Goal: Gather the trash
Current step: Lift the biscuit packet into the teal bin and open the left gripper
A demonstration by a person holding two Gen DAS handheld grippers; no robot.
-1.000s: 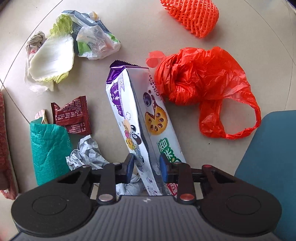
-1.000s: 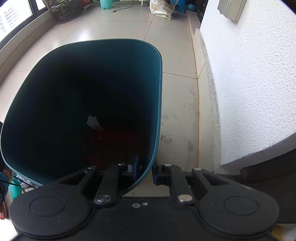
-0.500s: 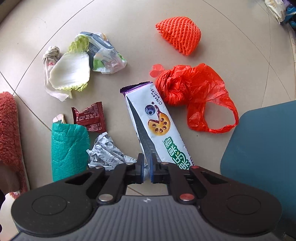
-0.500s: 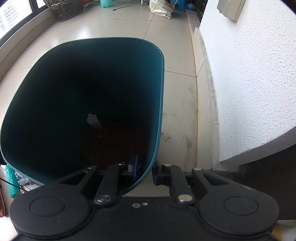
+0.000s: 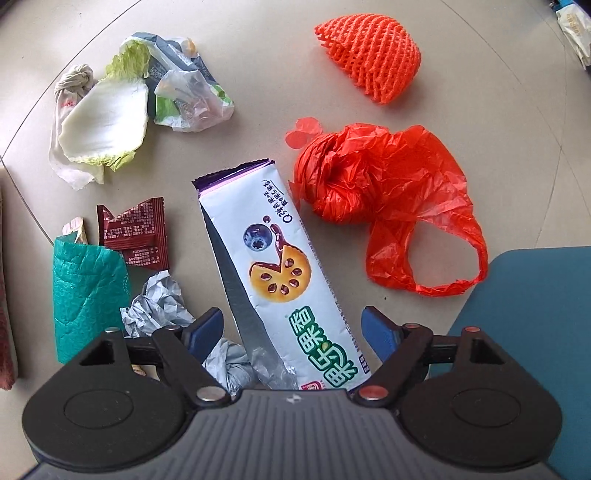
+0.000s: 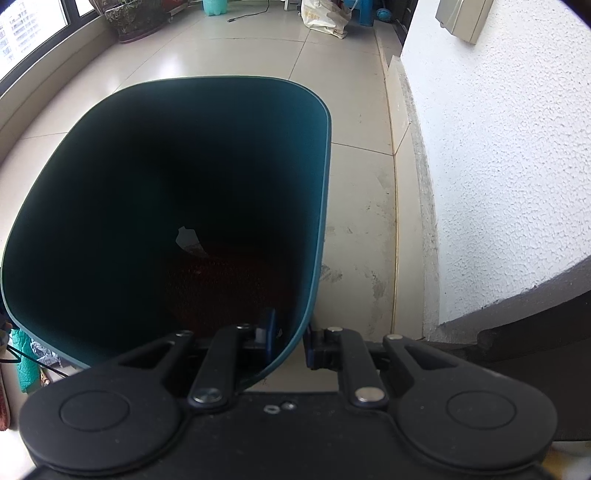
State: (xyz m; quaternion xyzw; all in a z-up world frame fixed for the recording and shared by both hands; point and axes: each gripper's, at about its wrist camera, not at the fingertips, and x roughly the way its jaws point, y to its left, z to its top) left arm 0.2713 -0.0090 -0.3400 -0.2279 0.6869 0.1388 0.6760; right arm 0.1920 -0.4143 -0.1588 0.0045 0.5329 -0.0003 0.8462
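A potted plant (image 6: 138, 16) stands near the white wall (image 6: 509, 155).

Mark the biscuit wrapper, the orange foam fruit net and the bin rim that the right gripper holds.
biscuit wrapper (image 5: 280, 266): left wrist view, on the printed biscuit picture.
orange foam fruit net (image 5: 373, 55): left wrist view, middle of the mesh.
bin rim (image 6: 325, 155): right wrist view, right edge of the teal bin.

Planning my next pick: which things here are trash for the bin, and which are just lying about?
Job:
biscuit wrapper
red plastic bag
orange foam net
cabbage leaf
maroon sachet
crumpled paper
teal bin

Lying about:
plant pot
white sack
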